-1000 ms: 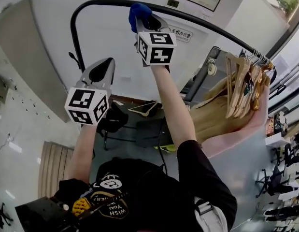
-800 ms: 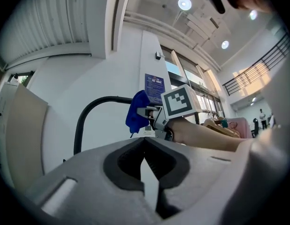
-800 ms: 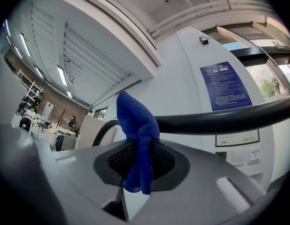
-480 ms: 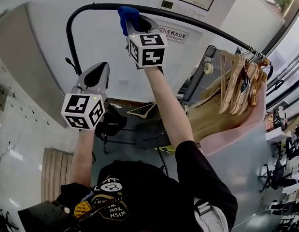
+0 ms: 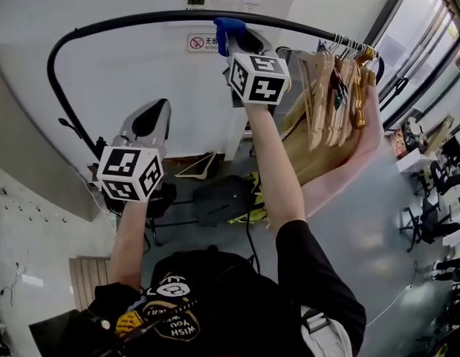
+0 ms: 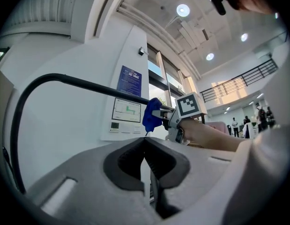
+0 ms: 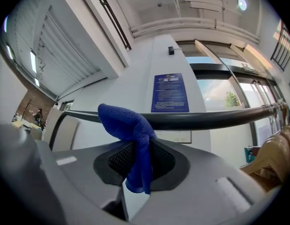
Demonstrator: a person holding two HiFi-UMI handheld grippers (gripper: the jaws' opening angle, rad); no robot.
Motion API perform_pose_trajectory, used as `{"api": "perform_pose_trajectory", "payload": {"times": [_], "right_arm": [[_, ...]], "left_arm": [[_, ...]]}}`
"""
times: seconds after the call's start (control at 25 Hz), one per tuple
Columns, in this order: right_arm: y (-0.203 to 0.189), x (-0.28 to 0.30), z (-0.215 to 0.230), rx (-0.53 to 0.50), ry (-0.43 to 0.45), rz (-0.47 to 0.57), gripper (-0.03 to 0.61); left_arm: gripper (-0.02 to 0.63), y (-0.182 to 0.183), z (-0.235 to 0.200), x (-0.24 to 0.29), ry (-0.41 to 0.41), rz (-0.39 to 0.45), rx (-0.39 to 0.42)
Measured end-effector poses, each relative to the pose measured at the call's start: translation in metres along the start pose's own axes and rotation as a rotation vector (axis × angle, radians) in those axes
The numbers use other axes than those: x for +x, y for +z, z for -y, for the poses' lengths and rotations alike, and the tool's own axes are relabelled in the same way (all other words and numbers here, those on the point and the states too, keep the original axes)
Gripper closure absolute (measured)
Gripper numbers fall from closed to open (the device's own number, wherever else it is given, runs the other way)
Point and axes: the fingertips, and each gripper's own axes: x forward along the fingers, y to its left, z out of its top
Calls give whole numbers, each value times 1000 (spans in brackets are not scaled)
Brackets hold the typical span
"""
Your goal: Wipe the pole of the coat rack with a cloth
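The coat rack's black pole (image 5: 140, 18) arches overhead from a curved left end to the right. My right gripper (image 5: 233, 36) is raised to it, shut on a blue cloth (image 5: 228, 28) that is pressed over the pole. In the right gripper view the blue cloth (image 7: 130, 135) hangs pinched between the jaws and drapes onto the pole (image 7: 205, 118). My left gripper (image 5: 151, 117) is held lower left, below the pole, shut and empty; its own view shows the pole (image 6: 74, 83), the cloth (image 6: 152, 116) and closed jaws.
Several wooden hangers (image 5: 330, 95) crowd the pole's right end, close to my right gripper. A white wall with posted signs (image 5: 203, 43) is behind the rack. Dark bags (image 5: 222, 199) lie on the floor below. Chairs (image 5: 438, 222) stand at the far right.
My right gripper has slid the cloth along the pole toward the right, nearer the hangers. The left gripper stayed low and shut. The head view has shifted.
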Motion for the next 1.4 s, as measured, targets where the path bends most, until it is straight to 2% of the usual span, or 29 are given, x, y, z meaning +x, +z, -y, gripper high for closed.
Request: {"api": "perform_pose_trajectory", "payload": {"times": [0.24, 0.32, 0.44, 0.64, 1.08, 1.28, 1.4], "right_arm": [[-5, -32, 97, 46, -178, -18, 502], [-6, -36, 109, 56, -200, -18, 502], [-6, -33, 99, 57, -188, -17, 503], [-1, -10, 31, 42, -60, -2, 503], [9, 52, -177, 24, 320, 20, 502], [19, 63, -254, 13, 427, 20, 502], [24, 63, -273, 12, 457, 33, 502]], "left_arm": [[612, -4, 20, 17, -47, -9, -6], [614, -6, 23, 19, -50, -12, -8], [612, -7, 21, 17, -40, -13, -9], [612, -2, 0, -1, 18, -8, 0], [612, 8, -76, -74, 250, 9, 13], [612, 14, -96, -103, 309, 18, 20], [613, 17, -99, -108, 319, 24, 25]]}}
